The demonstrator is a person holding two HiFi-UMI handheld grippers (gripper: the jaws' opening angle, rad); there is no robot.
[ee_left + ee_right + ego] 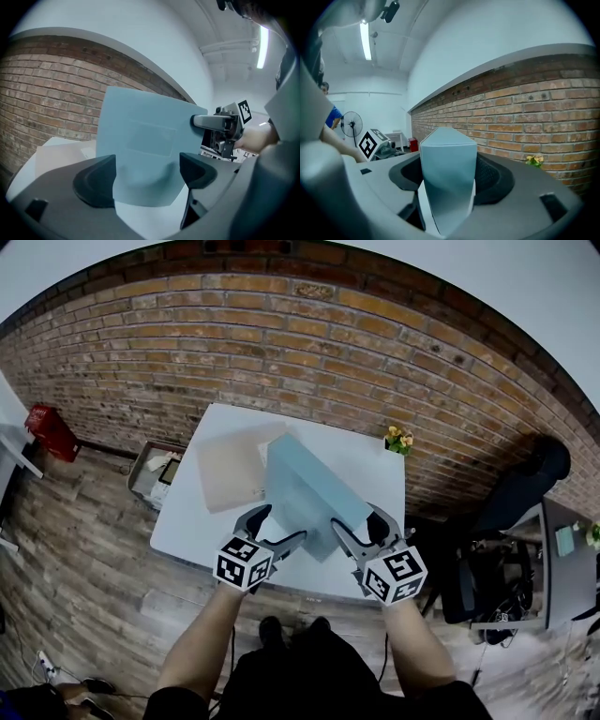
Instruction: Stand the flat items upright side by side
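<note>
- Red-brown brick wall (pixel 309 343): fills top of head view, behind everything.
- White rectangular table (pixel 183 521): centre of frame, person standing at its near edge.
- Pale blue flat case (pixel 305 484): the task item, centre-right of the tabletop. It's raised up on edge and leaning, broad face toward frame left. Can't tell whether its bottom edge touches the table.
- Beige flat panel (pixel 230 470): the other task item, lying flat on the table's upper-left part, just beside the blue case.
- Grey open crate (pixel 150 470): on the wood floor, off the table's left side.
- Red box-like thing (pixel 52 432): far left of frame, at the foot of the wall.
- Right gripper (pixel 356 517): bottom centre-right of frame, at the case's near-right end. In the right gripper view the case (pixel 447 178) sits edge-on between the jaws w/ a pad tight against each side, so it's clamped at about mid-opening.
- Left gripper (pixel 281 523): bottom centre-left, at the case's near-left corner. In the left gripper view (pixel 147 171) the jaws stand wide apart. The case (pixel 140 140) shows face-on w/ its lower part in the gap, pads not pressing its faces, so no grip.
- Yellow flowers (pixel 399 440): small bunch at the table's upper-right corner, well apart from both flat items. Also at lower right of the right gripper view (pixel 533 161).
</note>
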